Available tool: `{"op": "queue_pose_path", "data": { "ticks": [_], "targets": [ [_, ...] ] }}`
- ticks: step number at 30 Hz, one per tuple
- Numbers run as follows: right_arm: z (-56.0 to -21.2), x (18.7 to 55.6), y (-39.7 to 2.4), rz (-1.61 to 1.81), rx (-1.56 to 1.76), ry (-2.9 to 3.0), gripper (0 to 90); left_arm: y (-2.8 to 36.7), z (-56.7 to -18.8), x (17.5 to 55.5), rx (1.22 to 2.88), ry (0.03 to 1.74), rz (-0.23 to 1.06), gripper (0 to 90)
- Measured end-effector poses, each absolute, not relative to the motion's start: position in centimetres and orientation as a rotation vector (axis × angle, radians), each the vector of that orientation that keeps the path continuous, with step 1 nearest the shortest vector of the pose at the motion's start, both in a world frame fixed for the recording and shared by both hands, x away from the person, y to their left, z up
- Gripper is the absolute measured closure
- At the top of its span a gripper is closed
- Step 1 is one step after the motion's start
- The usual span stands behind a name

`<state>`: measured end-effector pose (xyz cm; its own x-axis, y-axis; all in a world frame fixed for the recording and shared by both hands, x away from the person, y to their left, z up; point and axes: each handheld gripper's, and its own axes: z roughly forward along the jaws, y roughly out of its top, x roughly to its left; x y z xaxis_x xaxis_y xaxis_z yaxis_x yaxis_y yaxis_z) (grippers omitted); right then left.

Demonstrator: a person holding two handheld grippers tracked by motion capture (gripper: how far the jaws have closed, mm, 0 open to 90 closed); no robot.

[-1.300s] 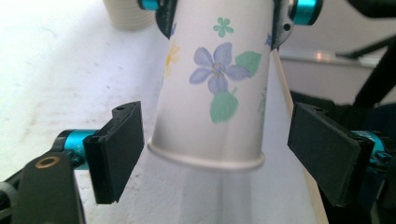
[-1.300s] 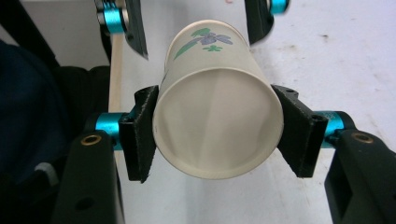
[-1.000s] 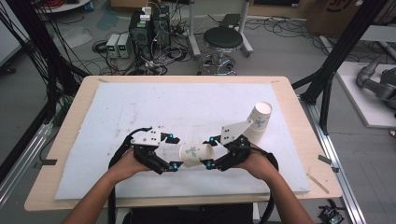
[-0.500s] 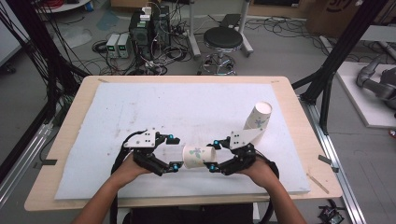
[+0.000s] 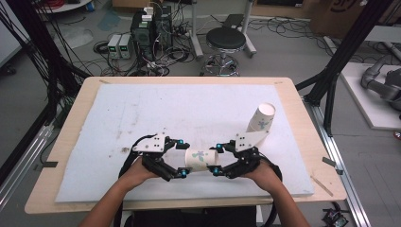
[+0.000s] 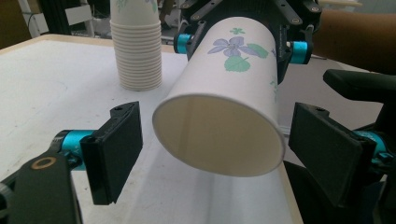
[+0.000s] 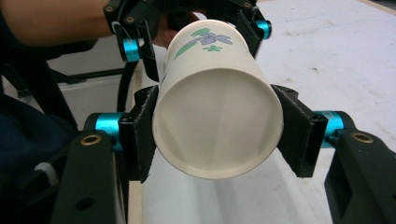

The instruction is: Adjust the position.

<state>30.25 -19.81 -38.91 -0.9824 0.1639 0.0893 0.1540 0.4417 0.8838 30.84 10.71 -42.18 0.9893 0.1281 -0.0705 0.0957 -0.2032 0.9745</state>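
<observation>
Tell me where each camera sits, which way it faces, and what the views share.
High view: above the table's near edge, looking forward and down; both forearms, left tool, right tool.
Left gripper view: rides the left tool, open around the paper cup, cup stack behind.
Right gripper view: rides the right tool, clamping the cup.
Shared: the cup.

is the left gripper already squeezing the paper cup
No, in the left gripper view the left gripper has both black fingers standing clear of the paper cup, with open gaps on either side.
</observation>
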Motion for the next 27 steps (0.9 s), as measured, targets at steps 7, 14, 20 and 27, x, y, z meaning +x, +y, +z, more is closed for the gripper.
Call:
{"op": "queue_pose_path", "data": {
  "ticks": [7, 14, 20, 27],
  "targets": [
    [-38.85, 30.45, -19.72, 1.695, 0.295, 2.653, 37.6, 10.44, -42.18, 30.75, 1.76, 0.132, 0.018, 20.7],
    [-38.93, 30.66, -19.82, 1.751, 0.302, 2.656, 37.6, 10.59, -42.11, 30.8, 1.729, 0.107, 0.021, 27.1],
    [-38.88, 30.8, -20.05, 1.809, 0.318, 2.639, 37.7, 10.85, -41.85, 30.85, 1.678, 0.11, 0.012, 30.7],
    [-38.89, 30.78, -19.84, 1.764, 0.342, 2.665, 36.6, 10.99, -41.74, 30.91, 1.711, 0.125, 0.008, 35.5]
  ]
}}
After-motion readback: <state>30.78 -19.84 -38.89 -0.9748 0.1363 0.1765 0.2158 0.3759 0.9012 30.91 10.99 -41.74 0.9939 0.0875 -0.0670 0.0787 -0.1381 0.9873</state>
